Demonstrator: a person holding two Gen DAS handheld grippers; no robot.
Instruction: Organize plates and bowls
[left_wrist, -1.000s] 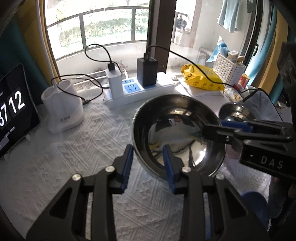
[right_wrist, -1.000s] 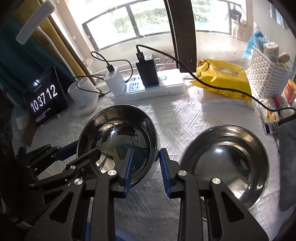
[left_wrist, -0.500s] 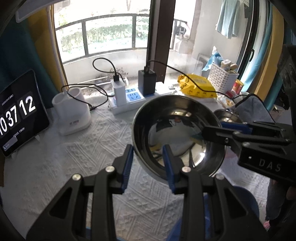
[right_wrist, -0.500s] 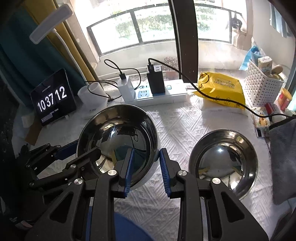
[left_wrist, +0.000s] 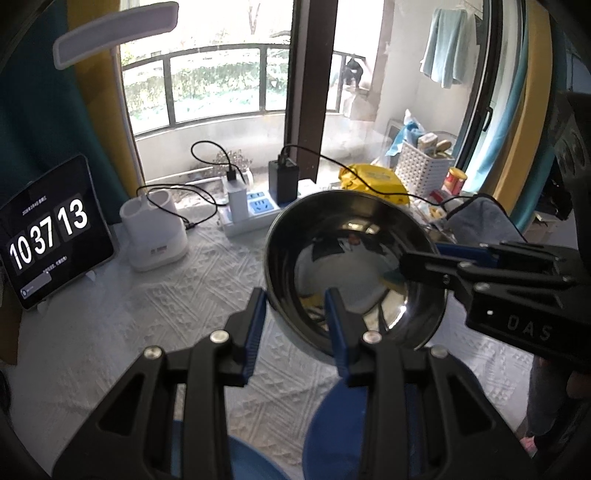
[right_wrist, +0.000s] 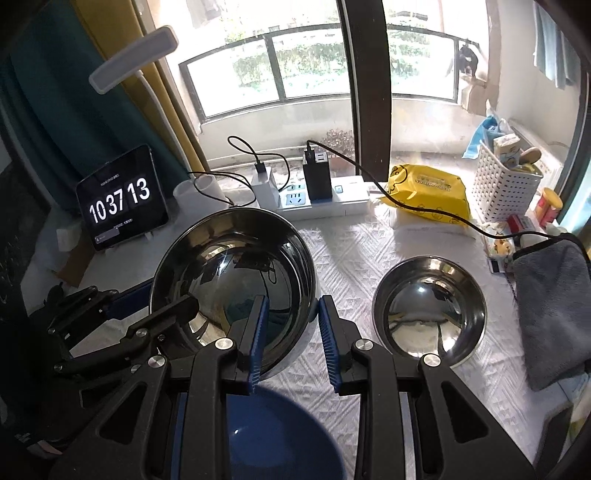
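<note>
Gripping a shiny round steel bowl (right_wrist: 236, 273) by its rim, we clamped both left gripper (left_wrist: 293, 326) and right gripper (right_wrist: 290, 332), mirror-dark inside.

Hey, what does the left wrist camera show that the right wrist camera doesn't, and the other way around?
Only the left wrist view shows the whole white holder in front of the power strip. Only the right wrist view shows the second steel bowl resting on the cloth beside the grey towel. Both show the large steel bowl, with the left gripper and right gripper each clamping its rim, plus the clock tablet, the yellow pack and the white basket.
</note>
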